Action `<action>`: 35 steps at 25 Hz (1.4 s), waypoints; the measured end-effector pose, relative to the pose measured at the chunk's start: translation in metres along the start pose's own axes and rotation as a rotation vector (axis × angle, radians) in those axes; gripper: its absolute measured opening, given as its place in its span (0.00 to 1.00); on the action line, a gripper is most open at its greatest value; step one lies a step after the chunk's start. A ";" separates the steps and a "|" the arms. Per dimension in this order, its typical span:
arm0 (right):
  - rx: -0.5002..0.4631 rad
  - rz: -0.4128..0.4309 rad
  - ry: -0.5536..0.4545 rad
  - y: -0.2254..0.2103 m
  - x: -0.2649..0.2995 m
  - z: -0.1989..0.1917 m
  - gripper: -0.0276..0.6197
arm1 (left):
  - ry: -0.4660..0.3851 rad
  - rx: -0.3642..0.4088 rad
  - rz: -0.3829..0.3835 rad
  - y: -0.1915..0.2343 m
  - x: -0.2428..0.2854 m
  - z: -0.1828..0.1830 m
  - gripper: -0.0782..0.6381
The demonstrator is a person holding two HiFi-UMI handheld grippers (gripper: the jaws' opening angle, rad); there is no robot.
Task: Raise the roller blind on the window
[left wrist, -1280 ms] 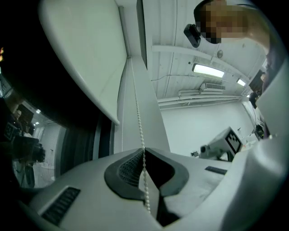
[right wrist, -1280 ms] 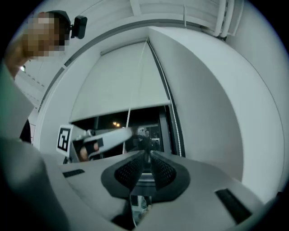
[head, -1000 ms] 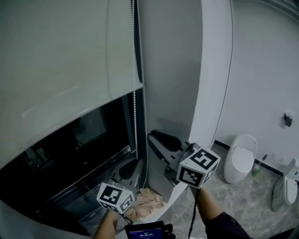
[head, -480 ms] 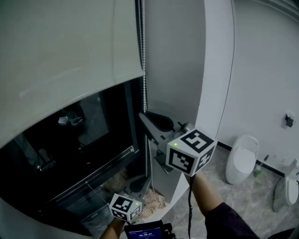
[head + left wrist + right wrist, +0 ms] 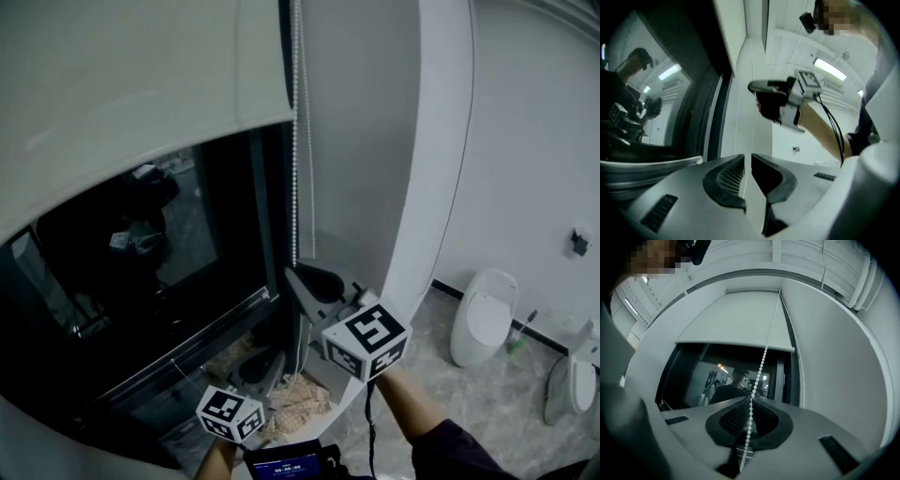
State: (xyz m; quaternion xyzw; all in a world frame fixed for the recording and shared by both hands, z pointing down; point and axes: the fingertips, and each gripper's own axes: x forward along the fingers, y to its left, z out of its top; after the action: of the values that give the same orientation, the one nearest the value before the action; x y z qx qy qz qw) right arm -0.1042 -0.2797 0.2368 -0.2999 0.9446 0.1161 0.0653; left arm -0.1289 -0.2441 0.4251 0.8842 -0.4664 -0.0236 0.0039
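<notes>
1. The blind (image 5: 141,84) is found left of the chain (image 5: 295,141). Its lower edge hangs partway down the window (image 5: 141,272), and dark glass is exposed below it. The raise is judged to be part done, with a good deal of fabric not yet rolled up.
2. The right claw (image 5: 751,401) is clamped on the chain. The beads are seen running between its closed pads and up toward the blind's right end. The claw is aimed up along the chain. This is judged to be a pulling grip, set so that a downward draw turns the roller.
3. The left claw (image 5: 748,161) is held below the right one, lower along the chain's line. Its jaws are parted by a narrow slit only. A thin strand is seen rising out of that slit, and no pinch on it is visible. The claw is judged to be guiding the slack and placed ready for the next grip, as in a hand-over-hand pull.
4. Risk noted: beads could slip through the pads if the pull is made at an angle to the chain.
5. No table is in view. Under the chain a pale cloth (image 5: 298,401) lies at the foot of the window.
6. Room: a white wall (image 5: 534,141) stands right of the chain. A white toilet (image 5: 483,319) stands well to the right of the chain, against that wall. The floor (image 5: 469,422) is grey, marbled tile. The glass reflects ceiling lights and a person.
</notes>
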 end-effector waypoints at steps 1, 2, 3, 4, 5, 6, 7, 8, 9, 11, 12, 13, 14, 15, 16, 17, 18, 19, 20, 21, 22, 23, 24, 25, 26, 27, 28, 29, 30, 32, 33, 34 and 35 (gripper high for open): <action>0.004 0.001 0.026 0.003 -0.002 -0.008 0.07 | -0.037 -0.012 0.002 0.003 -0.002 0.016 0.13; 0.005 0.001 0.043 0.005 -0.004 -0.014 0.07 | -0.075 -0.021 0.006 0.006 -0.005 0.034 0.13; 0.003 0.001 0.043 0.007 -0.005 -0.018 0.07 | -0.111 -0.026 0.009 0.008 -0.007 0.052 0.13; 0.002 0.002 0.032 0.008 -0.006 -0.023 0.07 | -0.145 -0.028 0.009 0.010 -0.008 0.071 0.13; 0.002 0.005 0.023 0.010 -0.007 -0.027 0.07 | -0.177 -0.023 0.004 0.010 -0.008 0.089 0.13; 0.004 0.009 0.024 0.013 -0.008 -0.031 0.07 | -0.204 -0.014 -0.006 0.009 -0.007 0.107 0.13; 0.007 0.013 0.031 0.017 -0.009 -0.036 0.07 | -0.225 0.001 -0.020 0.007 -0.005 0.124 0.13; 0.012 0.017 0.043 0.021 -0.010 -0.040 0.07 | -0.242 0.022 -0.033 0.004 -0.002 0.139 0.13; 0.014 0.020 0.053 0.025 -0.011 -0.044 0.07 | -0.255 0.047 -0.044 0.000 0.001 0.153 0.13; 0.013 0.025 0.055 0.031 -0.012 -0.053 0.07 | -0.274 0.096 -0.055 -0.006 0.009 0.177 0.13; 0.017 0.028 0.052 0.034 -0.013 -0.056 0.07 | -0.281 0.116 -0.059 -0.009 0.013 0.186 0.13; 0.021 0.031 0.052 0.038 -0.014 -0.058 0.07 | -0.288 0.132 -0.065 -0.012 0.016 0.195 0.13; 0.024 0.034 0.053 0.041 -0.015 -0.060 0.07 | -0.294 0.144 -0.073 -0.014 0.020 0.203 0.13; 0.025 0.037 0.057 0.044 -0.016 -0.063 0.07 | -0.301 0.153 -0.082 -0.017 0.022 0.211 0.13; 0.027 0.040 0.061 0.047 -0.017 -0.066 0.07 | -0.309 0.161 -0.088 -0.020 0.024 0.217 0.13; 0.032 0.044 0.067 0.050 -0.018 -0.070 0.07 | -0.316 0.168 -0.091 -0.021 0.026 0.223 0.13; 0.038 0.049 0.073 0.052 -0.019 -0.075 0.07 | -0.322 0.174 -0.089 -0.023 0.027 0.228 0.13; 0.045 0.053 0.080 0.055 -0.021 -0.080 0.07 | -0.328 0.179 -0.084 -0.023 0.029 0.233 0.13; 0.052 0.057 0.087 0.057 -0.023 -0.085 0.07 | -0.334 0.183 -0.078 -0.023 0.031 0.237 0.13; 0.060 0.062 0.096 0.060 -0.025 -0.091 0.07 | -0.340 0.185 -0.073 -0.023 0.032 0.241 0.13; 0.068 0.068 0.106 0.063 -0.028 -0.097 0.07 | -0.343 0.186 -0.069 -0.023 0.032 0.243 0.13; 0.075 0.075 0.117 0.067 -0.031 -0.103 0.07 | -0.343 0.188 -0.065 -0.024 0.033 0.243 0.13; 0.082 0.081 0.127 0.070 -0.034 -0.109 0.07 | -0.337 0.190 -0.061 -0.025 0.033 0.241 0.13; 0.088 0.084 0.137 0.073 -0.037 -0.115 0.07 | -0.327 0.192 -0.055 -0.025 0.034 0.237 0.13; 0.093 0.085 0.149 0.074 -0.040 -0.121 0.07 | -0.318 0.191 -0.047 -0.026 0.035 0.232 0.13; 0.098 0.083 0.162 0.073 -0.043 -0.127 0.07 | -0.310 0.188 -0.039 -0.026 0.036 0.225 0.13; 0.105 0.078 0.178 0.071 -0.046 -0.133 0.07 | -0.304 0.185 -0.030 -0.026 0.037 0.219 0.13; 0.119 0.071 0.199 0.068 -0.049 -0.141 0.07 | -0.300 0.188 -0.017 -0.026 0.038 0.213 0.13; 0.147 0.069 0.227 0.066 -0.052 -0.150 0.07 | -0.297 0.198 -0.001 -0.026 0.039 0.207 0.13; 0.247 0.101 0.287 0.067 -0.059 -0.164 0.07 | -0.295 0.227 0.034 -0.024 0.040 0.197 0.13; 0.294 0.123 0.305 0.069 -0.062 -0.166 0.08 | -0.293 0.230 0.044 -0.023 0.040 0.193 0.13; 0.317 0.132 0.310 0.068 -0.064 -0.167 0.08 | -0.288 0.225 0.047 -0.022 0.040 0.189 0.13; 0.319 0.128 0.304 0.063 -0.065 -0.166 0.08 | -0.280 0.216 0.048 -0.020 0.041 0.184 0.13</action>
State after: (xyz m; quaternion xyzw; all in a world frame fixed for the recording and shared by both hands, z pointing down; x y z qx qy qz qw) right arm -0.0968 -0.2364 0.4207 -0.2393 0.9671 -0.0774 -0.0385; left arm -0.0981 -0.2639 0.2392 0.8561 -0.4834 -0.0963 -0.1556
